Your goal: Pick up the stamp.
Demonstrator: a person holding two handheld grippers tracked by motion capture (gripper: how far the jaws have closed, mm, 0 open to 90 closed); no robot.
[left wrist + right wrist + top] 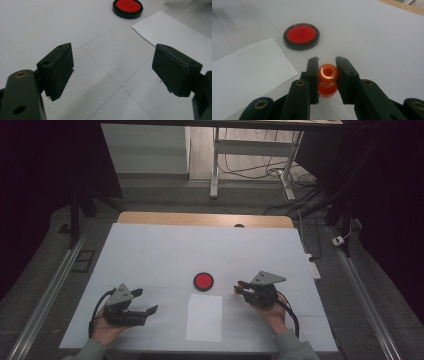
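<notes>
A: How is the right gripper (pixel 327 65) held?

B: Low over the white desk (pixel 150 250), hand beneath it, pointing toward the round black dish with the red centre (pixel 301 36). Its fingers (pixel 313 72) are clamped on a small glossy orange spool-shaped stamp (pixel 327 80), just short of the dish.

A: And the left gripper (pixel 112 67)?

B: Resting low near the desk's front left, fingers (pixel 58 67) spread wide with nothing between them, aimed toward the white paper sheet (pixel 172 32).

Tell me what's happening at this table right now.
A person holds tongs in each hand. The right tongs are shut on a small orange stamp, beside a round red ink pad and a white sheet of paper. The left tongs are open with nothing between them, over the table.
</notes>
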